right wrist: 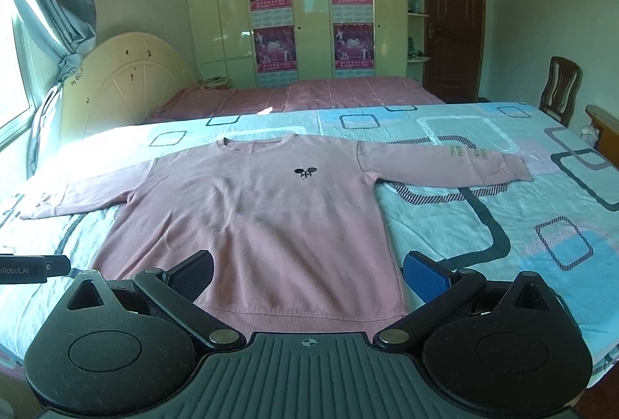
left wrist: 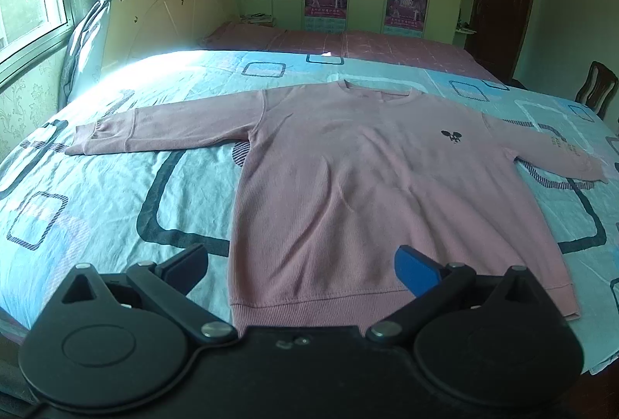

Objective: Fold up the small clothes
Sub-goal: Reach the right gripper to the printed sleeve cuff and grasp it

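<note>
A small pink long-sleeved sweatshirt (left wrist: 359,187) lies flat, front up, on a bed, with both sleeves spread out sideways and a small black emblem on the chest. It also shows in the right wrist view (right wrist: 263,225). My left gripper (left wrist: 300,264) is open and empty, hovering above the hem near the shirt's left bottom corner. My right gripper (right wrist: 307,274) is open and empty, hovering above the hem near the shirt's right bottom corner. Part of the left gripper (right wrist: 35,268) shows at the left edge of the right wrist view.
The bed has a light blue sheet (left wrist: 116,167) with square patterns. A second bed with a pink cover (right wrist: 301,94) lies behind. A cream headboard (right wrist: 127,78), a wardrobe with posters, a wooden chair (right wrist: 561,86) and a window with a grey curtain surround them.
</note>
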The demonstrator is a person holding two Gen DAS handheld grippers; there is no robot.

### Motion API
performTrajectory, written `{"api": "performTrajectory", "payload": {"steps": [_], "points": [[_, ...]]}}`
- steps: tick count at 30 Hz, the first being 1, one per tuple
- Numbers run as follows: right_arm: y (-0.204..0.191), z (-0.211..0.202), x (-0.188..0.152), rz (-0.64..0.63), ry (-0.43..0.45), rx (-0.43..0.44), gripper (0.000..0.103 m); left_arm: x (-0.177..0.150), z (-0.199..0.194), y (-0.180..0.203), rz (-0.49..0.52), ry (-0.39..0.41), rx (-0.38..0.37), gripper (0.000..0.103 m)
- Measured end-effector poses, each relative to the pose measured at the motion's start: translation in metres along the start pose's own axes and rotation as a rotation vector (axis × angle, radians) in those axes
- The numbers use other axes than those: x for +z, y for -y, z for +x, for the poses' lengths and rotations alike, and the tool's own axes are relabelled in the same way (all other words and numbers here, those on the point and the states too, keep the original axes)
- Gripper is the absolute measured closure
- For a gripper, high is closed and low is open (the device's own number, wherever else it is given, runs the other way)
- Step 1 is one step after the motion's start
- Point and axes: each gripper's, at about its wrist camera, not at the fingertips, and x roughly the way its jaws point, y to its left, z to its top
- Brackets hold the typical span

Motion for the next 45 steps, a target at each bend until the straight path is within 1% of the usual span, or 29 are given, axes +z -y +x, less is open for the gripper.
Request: {"api": "performTrajectory", "payload": {"steps": [5,9,11,13,17,21,26,32,36,39,40,41,42,44,45], "points": [[0.001,0.030,0.016,0.018,-0.006,-0.043,0.000,0.021,0.035,-0.005,0.010,-0.027,-0.019,0.000],[0.003,0.054,0.032,0.027,0.002,-0.095,0.000,0.039,0.062,-0.007,0.050,-0.041,-0.023,0.000],[0.005,0.067,0.040,0.047,0.000,-0.112,0.000,0.048,0.075,-0.009,0.074,-0.035,-0.017,0.000],[0.010,0.081,0.047,0.075,-0.004,-0.120,0.000,0.057,0.086,-0.012,0.085,-0.027,-0.015,0.000],[0.021,0.104,0.057,0.118,-0.005,-0.152,0.000,0.074,0.108,-0.019,0.072,-0.031,-0.027,0.000],[0.038,0.124,0.066,0.136,-0.015,-0.192,0.000,0.088,0.127,-0.020,0.077,-0.033,-0.020,0.000],[0.075,0.150,0.077,0.165,-0.026,-0.222,0.000,0.098,0.150,-0.014,0.076,-0.039,0.002,0.000],[0.136,0.192,0.088,0.201,-0.044,-0.233,0.000,0.109,0.173,0.002,0.041,-0.041,0.070,0.000],[0.177,0.218,0.094,0.213,-0.055,-0.252,0.000,0.116,0.191,0.016,0.020,-0.055,0.097,0.001],[0.210,0.236,0.095,0.243,-0.070,-0.272,0.001,0.119,0.202,0.024,-0.006,-0.062,0.100,0.003],[0.221,0.241,0.095,0.257,-0.073,-0.280,0.002,0.120,0.204,0.026,-0.018,-0.064,0.096,0.003],[0.232,0.247,0.095,0.270,-0.084,-0.286,0.022,0.121,0.207,0.027,-0.034,-0.066,0.092,0.003],[0.243,0.253,0.094,0.292,-0.106,-0.292,0.036,0.121,0.210,0.028,-0.055,-0.067,0.087,0.003],[0.264,0.263,0.091,0.340,-0.124,-0.300,0.036,0.122,0.213,0.030,-0.081,-0.072,0.084,0.003],[0.273,0.267,0.089,0.357,-0.128,-0.303,0.036,0.122,0.215,0.031,-0.084,-0.080,0.095,0.003]]}}
